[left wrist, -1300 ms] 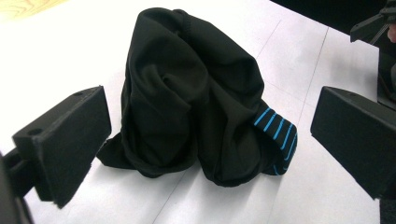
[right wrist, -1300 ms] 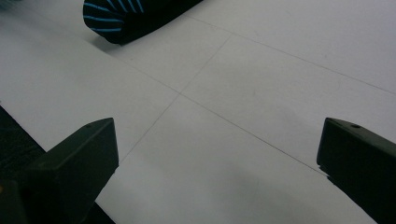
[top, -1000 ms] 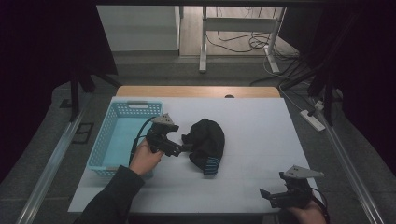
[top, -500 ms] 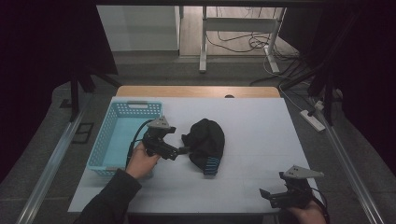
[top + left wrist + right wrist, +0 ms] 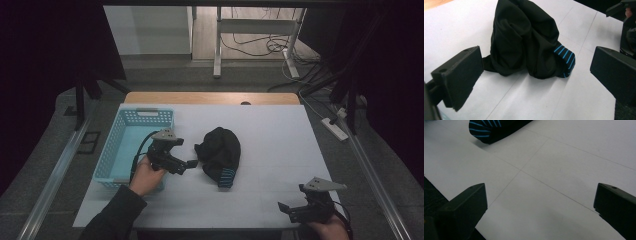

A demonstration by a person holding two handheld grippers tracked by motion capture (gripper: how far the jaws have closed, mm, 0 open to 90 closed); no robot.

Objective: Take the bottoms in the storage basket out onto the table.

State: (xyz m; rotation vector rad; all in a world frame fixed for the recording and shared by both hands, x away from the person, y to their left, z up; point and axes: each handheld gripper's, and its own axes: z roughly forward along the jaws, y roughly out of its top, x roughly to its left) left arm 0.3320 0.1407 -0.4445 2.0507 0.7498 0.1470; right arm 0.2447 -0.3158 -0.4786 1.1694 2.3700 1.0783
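Observation:
A crumpled black garment (image 5: 220, 149) with a blue-striped cuff (image 5: 227, 177) lies in the middle of the white table (image 5: 280, 135). My left gripper (image 5: 190, 164) hovers just left of it, open, its jaws pointing at the cloth. In the left gripper view the garment (image 5: 524, 37) sits close ahead between the wide-apart jaws of the left gripper (image 5: 536, 58), without touching them. My right gripper (image 5: 283, 207) is at the table's near right corner, open and empty. The right gripper (image 5: 540, 193) faces bare table, with the striped cuff (image 5: 486, 130) far off at top left.
A light blue plastic basket (image 5: 107, 152) stands at the table's left side, right behind my left hand. The table's wooden far edge (image 5: 210, 97) borders a floor with cables. The right gripper (image 5: 626, 17) shows at the top right of the left gripper view.
My left gripper has drifted slightly toward the near edge beside the garment. The garment and the right gripper have stayed put.

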